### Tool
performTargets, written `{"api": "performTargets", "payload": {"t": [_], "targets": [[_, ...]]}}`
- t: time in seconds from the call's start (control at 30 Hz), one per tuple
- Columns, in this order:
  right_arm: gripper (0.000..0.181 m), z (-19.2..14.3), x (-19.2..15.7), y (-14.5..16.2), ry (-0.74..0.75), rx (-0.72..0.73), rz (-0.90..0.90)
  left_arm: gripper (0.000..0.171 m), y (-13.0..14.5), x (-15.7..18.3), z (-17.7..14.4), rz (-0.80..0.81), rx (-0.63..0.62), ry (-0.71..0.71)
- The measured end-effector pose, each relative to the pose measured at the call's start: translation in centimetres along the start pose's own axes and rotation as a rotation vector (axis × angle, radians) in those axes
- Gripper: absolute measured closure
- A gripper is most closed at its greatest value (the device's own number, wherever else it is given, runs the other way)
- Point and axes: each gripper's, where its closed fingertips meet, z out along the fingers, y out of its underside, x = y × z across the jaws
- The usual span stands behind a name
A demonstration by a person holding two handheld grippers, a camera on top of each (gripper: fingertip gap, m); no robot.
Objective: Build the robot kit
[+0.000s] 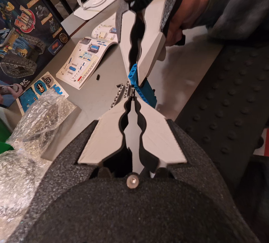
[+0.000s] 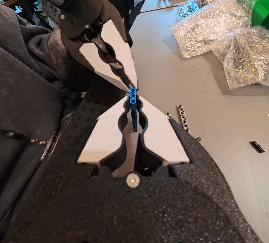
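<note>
Two grippers: tip to tip above the near edge of the tabletop.
Right gripper: fingers clamped on blue beam, held edge-on, black pin at its near end.
Left gripper: fingers narrowed to a slit, touching the beam's far end; contents impossible to tell.
Care: thin tip hold, probably prone to twisting; square, gentle pressure advisable.
Nearby: grey beams flat on tabletop.

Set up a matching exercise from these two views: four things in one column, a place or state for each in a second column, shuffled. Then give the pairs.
Things
1. blue beam
2. grey beams
3. instruction booklet
4. bubble-wrap bags

Places or states
A. lying open on the table
B. clamped in the right tool
C. beside the green bin
D. lying loose on the table, right of the right tool

Pairs: 1-B, 2-D, 3-A, 4-C
</note>
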Motion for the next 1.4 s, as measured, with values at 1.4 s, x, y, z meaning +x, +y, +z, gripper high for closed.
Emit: {"api": "performTargets", "payload": {"t": [1.4], "targets": [[0.175, -0.3, 1.8, 1.0, 0.100, -0.049, 0.012, 0.171, 4.5, -0.8, 0.6, -0.289, -0.036, 0.124]]}}
